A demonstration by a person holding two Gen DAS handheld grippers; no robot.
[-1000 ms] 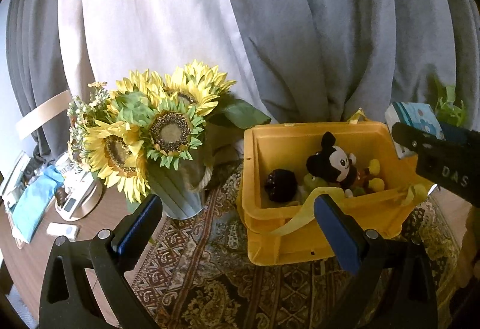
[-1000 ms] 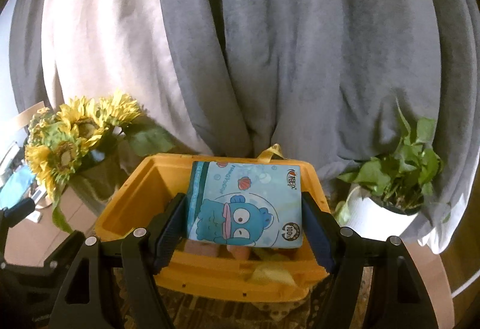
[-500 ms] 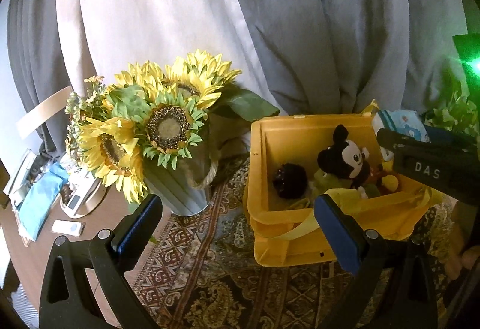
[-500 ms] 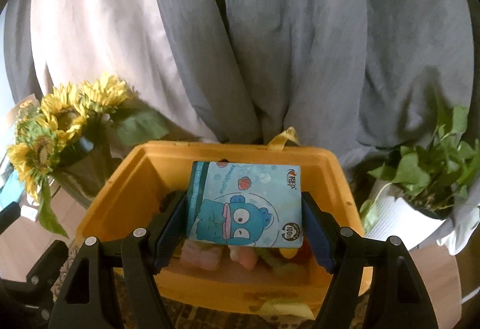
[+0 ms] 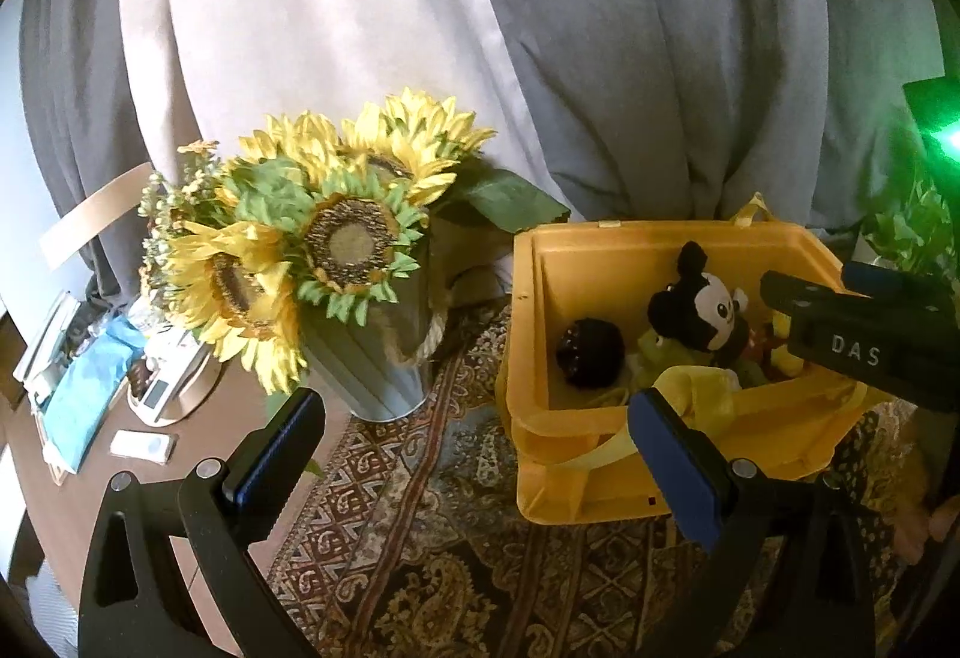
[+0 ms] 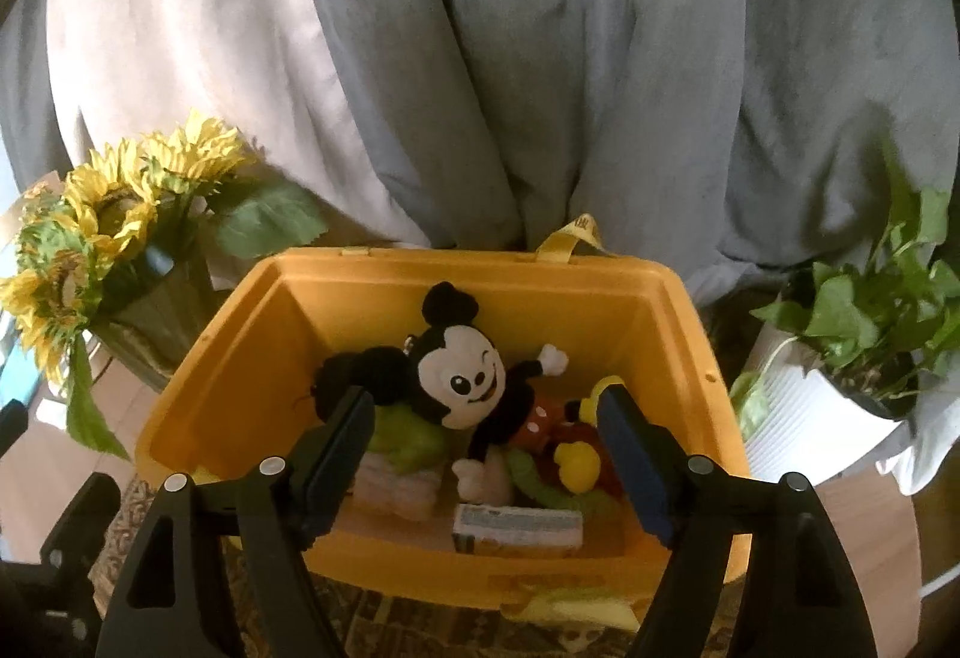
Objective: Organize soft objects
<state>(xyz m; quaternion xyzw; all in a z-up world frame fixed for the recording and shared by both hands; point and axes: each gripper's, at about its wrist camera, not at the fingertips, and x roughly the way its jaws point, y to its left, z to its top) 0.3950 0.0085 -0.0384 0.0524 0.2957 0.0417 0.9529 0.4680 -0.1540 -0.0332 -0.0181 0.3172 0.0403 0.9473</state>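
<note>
Lettering "DAS" on right gripper (image 5: 858, 340)

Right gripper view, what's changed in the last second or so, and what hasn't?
The right gripper has let go of the blue cartoon-print packet, which was clamped between its jaws over the yellow bin and now lies on the bin floor at the near wall. The jaws are opening with nothing between them. The mouse plush, sunflowers and open left gripper stayed put.
</note>
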